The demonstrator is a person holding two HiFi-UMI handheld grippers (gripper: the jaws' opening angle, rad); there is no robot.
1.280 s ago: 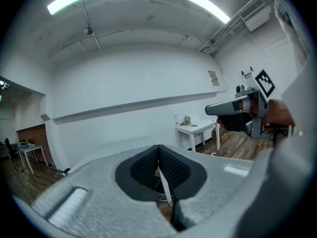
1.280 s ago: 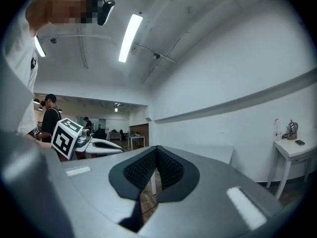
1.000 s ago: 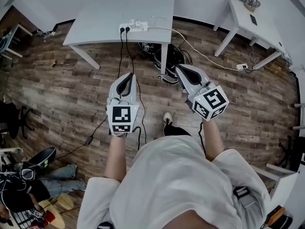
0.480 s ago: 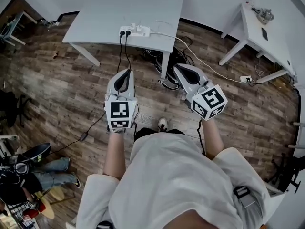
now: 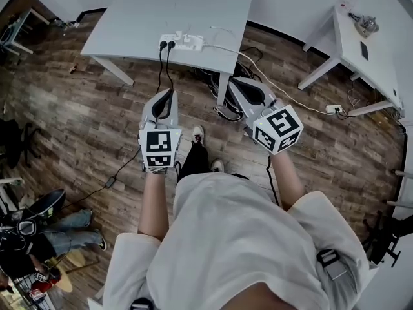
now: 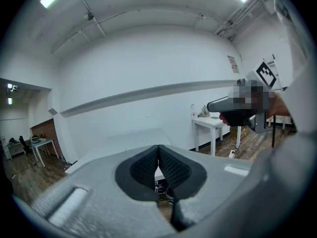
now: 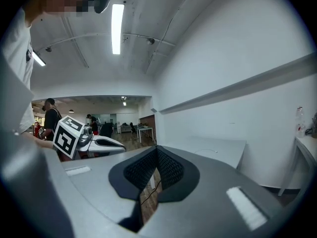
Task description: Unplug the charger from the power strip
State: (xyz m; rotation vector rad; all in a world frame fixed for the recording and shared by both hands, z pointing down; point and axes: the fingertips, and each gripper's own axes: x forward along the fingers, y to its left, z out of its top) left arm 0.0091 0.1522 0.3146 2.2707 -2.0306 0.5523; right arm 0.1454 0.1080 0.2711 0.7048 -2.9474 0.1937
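Both pairs of fingers are pressed closed, nothing between them. The power strip (image 5: pixel 182 41) lies crosswise on the table (image 5: pixel 129 24), well ahead. Its black plugs (image 5: pixel 166 43), the charger likely among them, sit straight beyond the left gripper (image 5: pixel 164 103), which looks nearer than the right gripper (image 5: pixel 250 94).

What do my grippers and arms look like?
The left gripper and right gripper are light grey tapered shells with black textured pads, each carrying a white cube with black square markers. The arms come from a white short-sleeved shirt.
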